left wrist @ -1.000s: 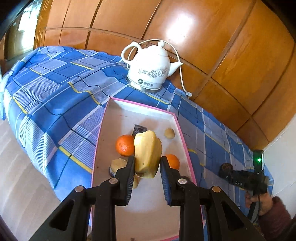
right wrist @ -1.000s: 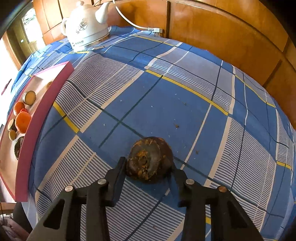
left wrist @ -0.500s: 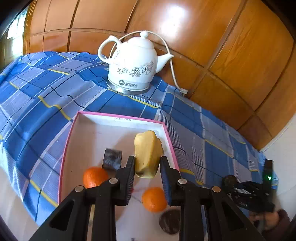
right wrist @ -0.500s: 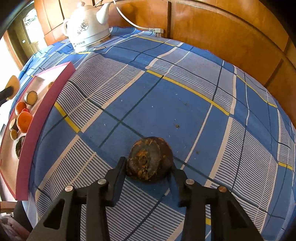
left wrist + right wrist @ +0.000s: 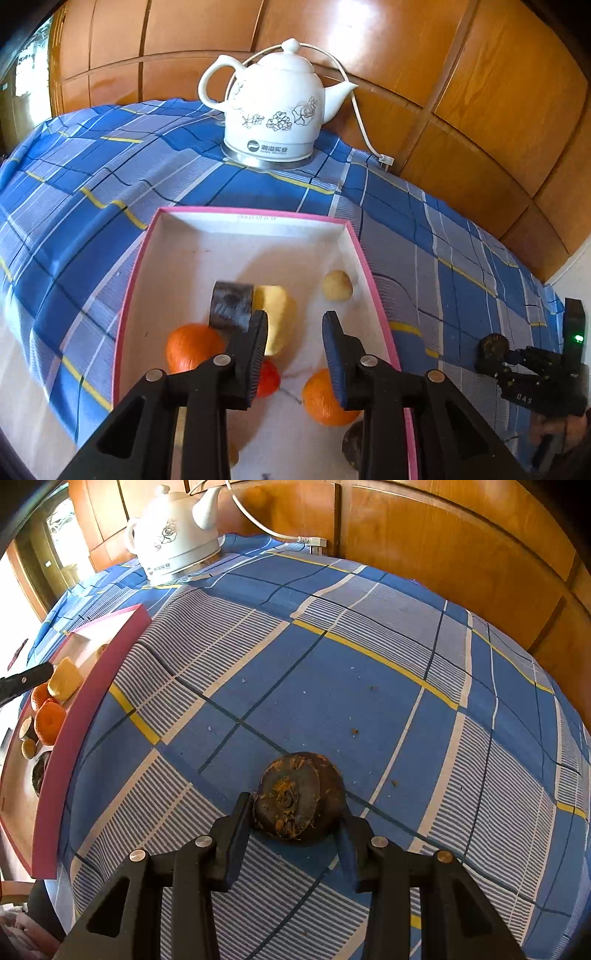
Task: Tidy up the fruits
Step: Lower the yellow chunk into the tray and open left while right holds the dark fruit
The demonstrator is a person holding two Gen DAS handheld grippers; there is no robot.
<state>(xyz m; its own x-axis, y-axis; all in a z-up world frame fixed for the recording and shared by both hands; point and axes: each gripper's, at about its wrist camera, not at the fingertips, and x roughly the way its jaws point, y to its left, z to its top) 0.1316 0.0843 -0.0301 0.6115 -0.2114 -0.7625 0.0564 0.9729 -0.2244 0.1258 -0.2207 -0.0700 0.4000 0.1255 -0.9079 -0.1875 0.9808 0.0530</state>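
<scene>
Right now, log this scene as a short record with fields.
surface: blue checked cloth
box: pink-edged box, holding two oranges, a yellow piece
left hand-held gripper: jaws just opening, yellow piece beside one pad, not clamped
right hand-held gripper: shut on dark round fruit, on the cloth
background: white kettle

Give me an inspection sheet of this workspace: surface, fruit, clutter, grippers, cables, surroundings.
Surface: blue checked tablecloth with a pink-rimmed tray on it.
Job's things: yellow fruit piece, oranges and smaller pieces in the tray; dark round fruit on the cloth outside it.
Clutter: white kettle; crumbs on the cloth.
Grippers: left gripper over the tray, jaws just been opening, pads off the yellow fruit piece; right gripper closed on the dark round fruit.
Cables: white cord behind the kettle.
Surroundings: wood panelling.
</scene>
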